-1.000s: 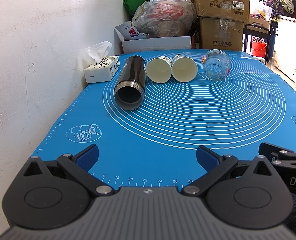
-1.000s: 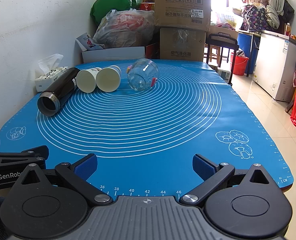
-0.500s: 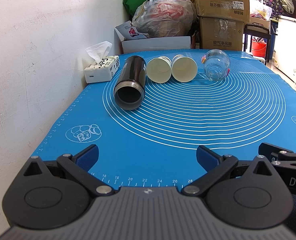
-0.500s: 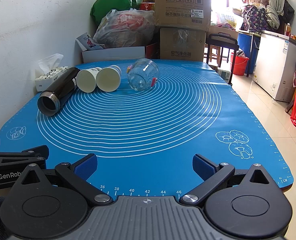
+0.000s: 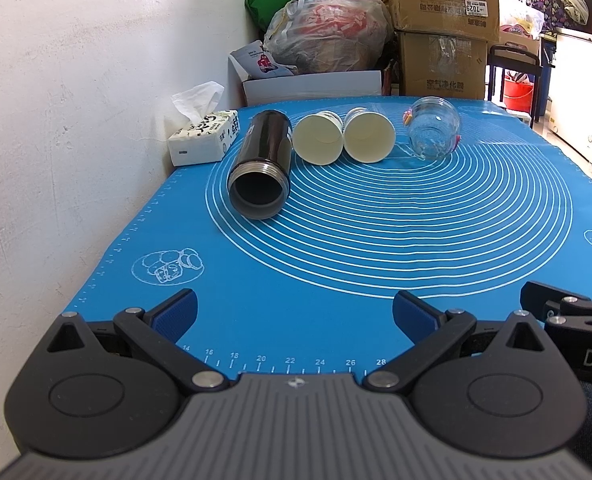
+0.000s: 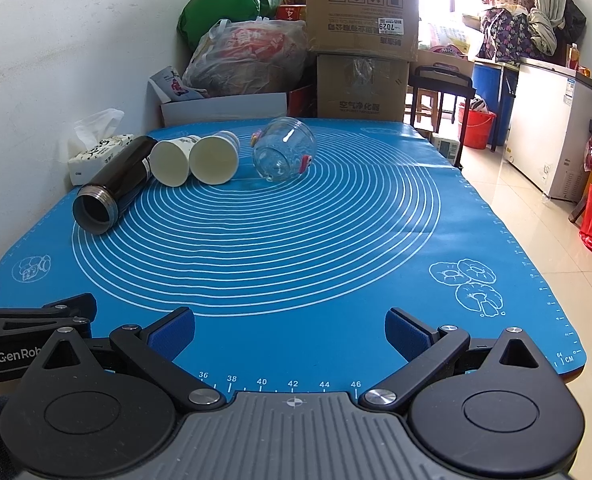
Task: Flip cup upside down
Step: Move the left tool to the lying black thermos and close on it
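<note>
Four vessels lie on their sides at the far end of the blue mat [image 5: 335, 280], mouths toward me: a black flask [image 5: 262, 160], two white paper cups [image 5: 319, 140] [image 5: 369, 135] and a clear glass jar [image 5: 433, 133]. The right wrist view shows the same flask [image 6: 112, 184], cups [image 6: 172, 162] [image 6: 215, 159] and jar [image 6: 284, 154]. My left gripper [image 5: 294, 312] is open and empty at the mat's near edge. My right gripper [image 6: 290, 330] is open and empty beside it, to its right.
A tissue box [image 5: 204, 140] sits at the far left against the white wall [image 5: 76, 100]. Cardboard boxes [image 5: 443, 28] and bags [image 5: 327, 36] are stacked behind the table. The mat's right edge [image 6: 535, 264] drops to the tiled floor.
</note>
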`<state>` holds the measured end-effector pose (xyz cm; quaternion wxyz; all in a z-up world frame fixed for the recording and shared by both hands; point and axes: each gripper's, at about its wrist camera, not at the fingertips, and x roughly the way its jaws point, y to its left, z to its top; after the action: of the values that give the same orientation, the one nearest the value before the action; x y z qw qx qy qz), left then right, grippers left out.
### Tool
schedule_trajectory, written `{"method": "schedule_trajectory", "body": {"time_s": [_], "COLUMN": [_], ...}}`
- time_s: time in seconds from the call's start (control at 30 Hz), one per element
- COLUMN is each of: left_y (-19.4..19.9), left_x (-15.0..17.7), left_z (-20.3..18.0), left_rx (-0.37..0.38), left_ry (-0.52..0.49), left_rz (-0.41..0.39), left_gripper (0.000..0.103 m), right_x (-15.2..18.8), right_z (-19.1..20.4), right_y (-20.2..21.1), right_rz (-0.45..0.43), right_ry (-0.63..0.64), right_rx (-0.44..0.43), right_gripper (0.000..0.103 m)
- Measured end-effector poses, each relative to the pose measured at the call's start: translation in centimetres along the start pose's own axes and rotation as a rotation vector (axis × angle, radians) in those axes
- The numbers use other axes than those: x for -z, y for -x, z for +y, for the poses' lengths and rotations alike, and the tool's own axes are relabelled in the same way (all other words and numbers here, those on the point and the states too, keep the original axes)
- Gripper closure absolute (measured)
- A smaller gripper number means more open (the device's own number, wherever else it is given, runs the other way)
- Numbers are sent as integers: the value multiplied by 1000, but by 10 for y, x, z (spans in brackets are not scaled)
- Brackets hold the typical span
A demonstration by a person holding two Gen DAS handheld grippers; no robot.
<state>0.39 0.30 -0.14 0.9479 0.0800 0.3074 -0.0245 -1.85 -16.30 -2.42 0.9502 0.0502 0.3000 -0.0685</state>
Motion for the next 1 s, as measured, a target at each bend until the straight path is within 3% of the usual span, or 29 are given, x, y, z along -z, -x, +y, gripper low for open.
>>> {"method": "schedule_trajectory", "body": {"time_s": [0.23,0.33,0.57,0.73,0.83,1.0], "left_y": [-1,1,-14,-53,-86,-150], "left_x": [-8,-17,-59,-99,-125,-154], "left_z": [7,9,18,17,23,33], "left_rx": [44,9,-4,-15,-25,-58], "left_ry": [29,29,26,-11,8,15], "left_rz": [7,-32,-101,-134,-93,50], "left_gripper": [0,0,0,0,0,1], "right_x": [-8,-17,-38,-54,-64,-79], "right_z": [1,-1,-5,-8,-11,-25], "right_y": [3,0,-12,-19,-24,-38], "right_rz": [-9,-14,-24,-61,-86,-83], "right_ry": [7,-4,-34,-37,-39,-100], "right_rx": [-8,-19,-68,-72,-66,-71], "right_gripper": [0,0,0,0,0,0]}}
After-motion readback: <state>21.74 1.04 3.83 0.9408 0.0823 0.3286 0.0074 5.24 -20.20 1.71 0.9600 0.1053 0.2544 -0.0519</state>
